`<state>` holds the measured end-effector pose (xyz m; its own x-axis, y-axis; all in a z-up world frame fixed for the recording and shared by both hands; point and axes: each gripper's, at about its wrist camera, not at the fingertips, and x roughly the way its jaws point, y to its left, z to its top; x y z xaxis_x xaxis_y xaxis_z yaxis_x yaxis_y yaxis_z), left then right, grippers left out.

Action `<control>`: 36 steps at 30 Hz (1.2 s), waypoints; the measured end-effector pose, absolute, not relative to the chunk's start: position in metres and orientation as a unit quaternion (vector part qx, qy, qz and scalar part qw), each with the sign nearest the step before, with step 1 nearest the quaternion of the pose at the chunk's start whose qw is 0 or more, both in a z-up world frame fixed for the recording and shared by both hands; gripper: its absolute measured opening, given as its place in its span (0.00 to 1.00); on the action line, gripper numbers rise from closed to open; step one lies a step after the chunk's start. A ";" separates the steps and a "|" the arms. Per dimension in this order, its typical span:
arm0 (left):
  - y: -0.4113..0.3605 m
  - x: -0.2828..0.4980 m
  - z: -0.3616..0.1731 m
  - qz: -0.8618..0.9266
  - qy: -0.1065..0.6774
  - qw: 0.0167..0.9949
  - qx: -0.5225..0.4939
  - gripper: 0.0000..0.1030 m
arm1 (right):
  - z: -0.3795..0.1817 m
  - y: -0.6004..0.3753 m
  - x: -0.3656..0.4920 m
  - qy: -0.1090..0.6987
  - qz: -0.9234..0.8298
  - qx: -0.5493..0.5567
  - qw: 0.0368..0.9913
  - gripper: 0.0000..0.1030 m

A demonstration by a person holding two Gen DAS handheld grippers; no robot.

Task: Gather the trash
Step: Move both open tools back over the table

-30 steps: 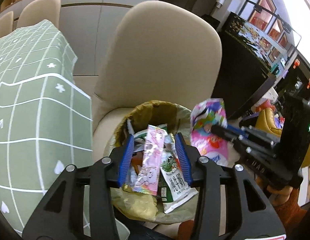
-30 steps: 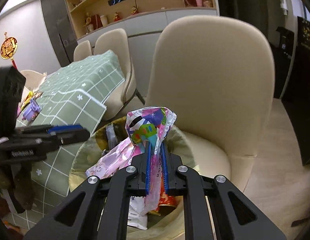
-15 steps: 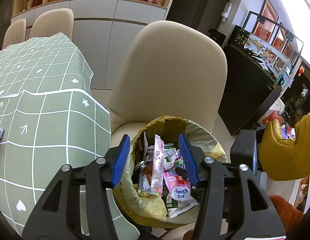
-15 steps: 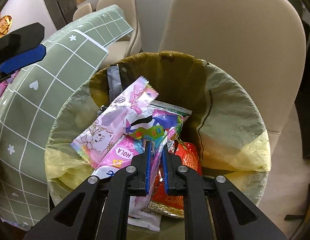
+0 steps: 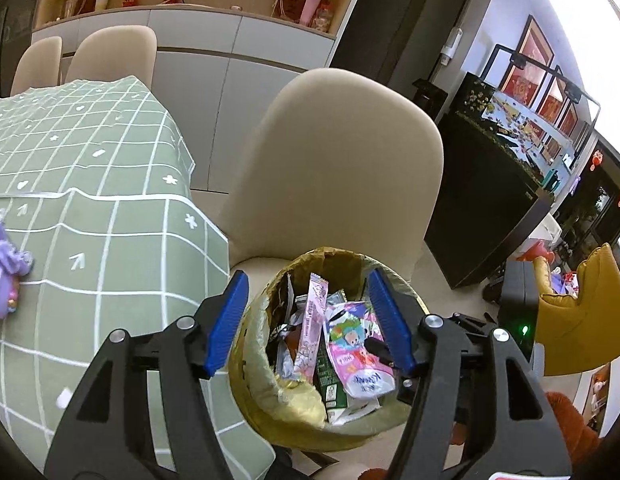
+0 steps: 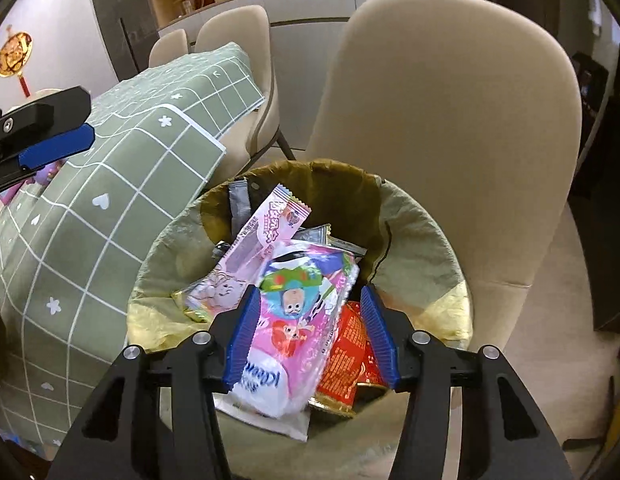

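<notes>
Change: the pink cartoon-printed tissue pack, pinched by our right gripper a second ago, now lies loose in the yellow-lined round trash bin.
Right jaws: opening, pads clear of the pack.
Left gripper: jaws opening, holding nothing, above the bin.

Glossy plastic wrappers; thin crinkled plastic bin liner; matt cloth tablecloth; smooth chair upholstery.

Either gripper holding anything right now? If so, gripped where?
Nothing held. Right gripper jaws are opening, clear of the pink cartoon-printed tissue pack lying in the bin. Left gripper, also opening, is empty.
</notes>
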<state>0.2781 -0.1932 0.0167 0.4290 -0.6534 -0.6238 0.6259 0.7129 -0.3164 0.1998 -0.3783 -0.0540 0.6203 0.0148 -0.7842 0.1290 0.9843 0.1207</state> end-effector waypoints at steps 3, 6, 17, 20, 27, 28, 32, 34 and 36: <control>-0.175 0.272 0.029 -0.377 0.366 0.851 -0.016 0.58 | -0.035 -0.372 0.191 0.421 -0.014 0.088 0.902 0.48; -0.151 0.266 0.041 -0.369 0.346 0.862 -0.013 0.58 | -0.010 -0.353 0.189 0.398 0.003 0.072 0.915 0.48; 0.023 0.277 0.058 -0.226 0.300 0.926 -0.033 0.58 | 0.071 -0.233 0.217 0.300 0.123 0.026 0.946 0.48; 0.085 0.298 0.052 -0.170 0.296 0.938 -0.054 0.58 | 0.080 -0.190 0.238 0.291 0.151 0.004 0.945 0.48; 0.181 0.356 0.041 -0.095 0.308 0.937 -0.132 0.58 | 0.086 -0.128 0.282 0.287 0.163 -0.024 0.944 0.48; 0.186 0.366 0.040 -0.094 0.304 0.939 -0.128 0.59 | 0.085 -0.123 0.290 0.289 0.162 -0.027 0.943 0.48; 0.187 0.401 0.036 -0.101 0.301 0.943 -0.096 0.61 | 0.080 -0.111 0.317 0.306 0.162 -0.018 0.938 0.48; 0.188 0.419 0.033 -0.092 0.301 0.946 -0.081 0.61 | 0.078 -0.109 0.331 0.317 0.169 -0.002 0.933 0.48; 0.190 0.427 0.031 -0.094 0.303 0.945 -0.077 0.61 | 0.077 -0.105 0.344 0.326 0.176 0.006 0.929 0.48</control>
